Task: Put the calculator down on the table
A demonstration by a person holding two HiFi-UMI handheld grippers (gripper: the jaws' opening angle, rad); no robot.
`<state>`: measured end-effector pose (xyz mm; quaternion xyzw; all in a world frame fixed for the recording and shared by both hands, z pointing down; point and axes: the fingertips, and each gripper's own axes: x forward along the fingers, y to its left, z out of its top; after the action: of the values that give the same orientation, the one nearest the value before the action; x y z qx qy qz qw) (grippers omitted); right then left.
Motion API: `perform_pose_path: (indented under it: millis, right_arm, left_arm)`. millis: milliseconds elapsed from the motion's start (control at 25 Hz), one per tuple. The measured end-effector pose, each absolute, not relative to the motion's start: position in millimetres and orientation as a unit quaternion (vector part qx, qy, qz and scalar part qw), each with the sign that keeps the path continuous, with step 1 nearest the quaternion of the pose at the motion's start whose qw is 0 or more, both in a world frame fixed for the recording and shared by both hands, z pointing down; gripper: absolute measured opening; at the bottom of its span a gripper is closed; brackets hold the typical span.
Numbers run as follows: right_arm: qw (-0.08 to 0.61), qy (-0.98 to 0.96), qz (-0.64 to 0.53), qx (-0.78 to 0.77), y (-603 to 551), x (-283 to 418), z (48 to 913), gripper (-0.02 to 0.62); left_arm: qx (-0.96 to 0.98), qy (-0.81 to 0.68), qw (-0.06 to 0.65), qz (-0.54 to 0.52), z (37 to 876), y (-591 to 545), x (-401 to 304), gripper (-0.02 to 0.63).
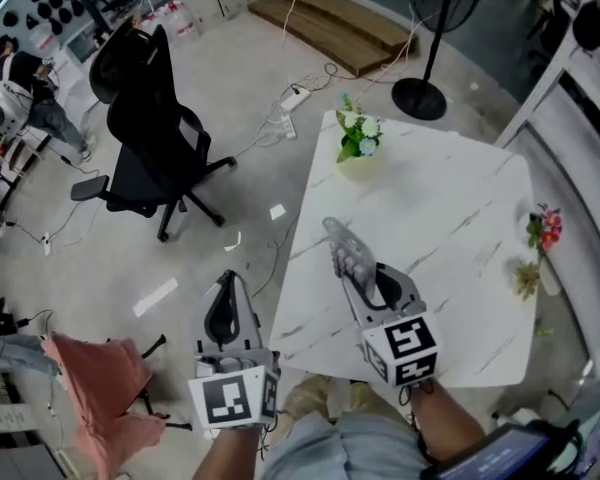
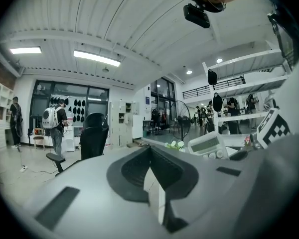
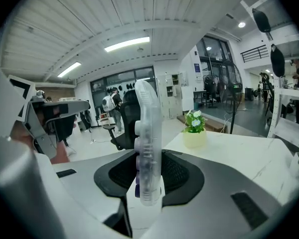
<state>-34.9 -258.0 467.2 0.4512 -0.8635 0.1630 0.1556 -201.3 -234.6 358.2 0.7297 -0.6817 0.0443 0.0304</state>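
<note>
My right gripper (image 1: 365,283) is shut on the pale clear-cased calculator (image 1: 345,253), held edge-up above the near part of the white marble table (image 1: 450,198). In the right gripper view the calculator (image 3: 147,133) stands upright between the jaws of that gripper (image 3: 147,185), with its purple and white keys facing left. My left gripper (image 1: 225,313) hangs left of the table, over the floor. Its jaws are together with nothing between them. In the left gripper view that gripper (image 2: 157,183) points across the room, and the calculator (image 2: 209,144) shows to the right.
A small pot of white flowers (image 1: 360,148) stands at the table's far left corner. Pink flowers (image 1: 543,233) lie at its right edge. A black office chair (image 1: 150,138) is on the floor to the left, a standing fan (image 1: 430,28) beyond the table, and a red-draped stool (image 1: 105,388) near left.
</note>
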Motion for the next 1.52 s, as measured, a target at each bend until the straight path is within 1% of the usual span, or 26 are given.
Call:
perform_pose_path:
  millis: [320,1000,1520]
  right_arm:
    - [0.184,-0.855,0.196,0.444,-251.9,-35.8,505.5,0.144]
    - [0.241,-0.829,0.277,0.423,-240.1,-43.7,575.3,0.146]
    - [0.233,-0.817,0.321,0.417,-253.2,-48.4,581.6,0.149]
  left_arm:
    - [0.733,-0.676,0.053,0.059,386.9,-236.0,-200.6,0.008]
    - [0.726,-0.677,0.086,0.087,421.0,-250.3,-211.3,0.008]
    - [0.733,-0.668,0.090,0.087,430.3,-263.2,-212.6,0.008]
